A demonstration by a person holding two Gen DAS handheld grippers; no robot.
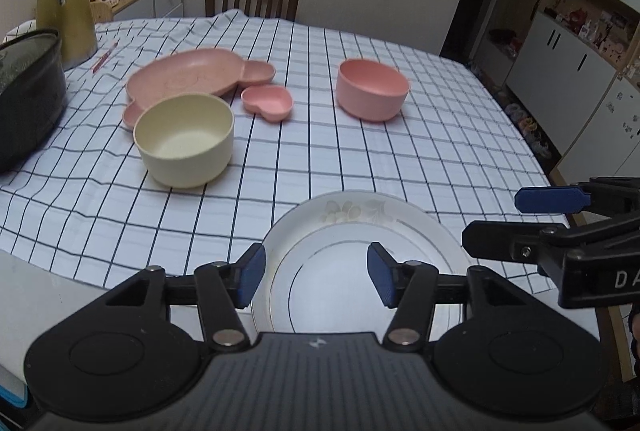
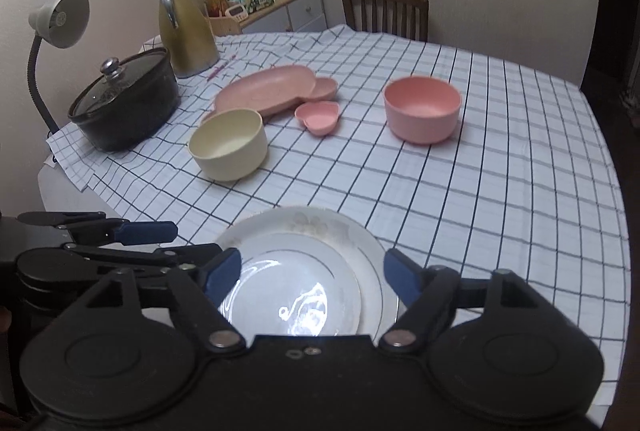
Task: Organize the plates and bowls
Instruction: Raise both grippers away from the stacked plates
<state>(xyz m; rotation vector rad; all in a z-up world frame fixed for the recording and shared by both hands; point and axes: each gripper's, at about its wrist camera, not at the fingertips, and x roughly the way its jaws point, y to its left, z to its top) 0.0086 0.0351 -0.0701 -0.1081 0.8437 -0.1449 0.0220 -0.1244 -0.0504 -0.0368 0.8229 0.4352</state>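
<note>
far left there's a gooseneck desk lamp (image 2: 60, 19) at the table edge, then a black pot (image 2: 126, 107) with a glass lid sitting on the checked tablecloth (image 2: 480, 191), and just behind it a gold thermos jug (image 2: 186, 35). next over is the cream bowl (image 2: 229, 144), upright, with the big pink bear-shaped plate (image 2: 268, 91) right behind it, looks like they're touching or nearly so but i can't tell for sure. a small pink heart-shaped dish (image 2: 319, 116) sits just beside the plate's right end, and further right, well apart from the rest, is the pink bowl (image 2: 422, 109), also upright. a wooden chair (image 2: 385, 11) is tucked in at the far side of the table, and a cluttered cabinet (image 2: 280, 11) stands in the back corner. down at the near edge of the table are two white plates (image 2: 304, 231) stacked, the smaller one on top with a glare spot on it. the left gripper (image 1: 316, 273) hovers over the near part of that stack with its blue pads spread wide and nothing between them. the right gripper (image 2: 312, 277) is in much the same spot just to the right of it, also spread apart and empty, with the plates showing in the gap. each gripper pokes into the side of the other's camera view, so they're close side by side.
</note>
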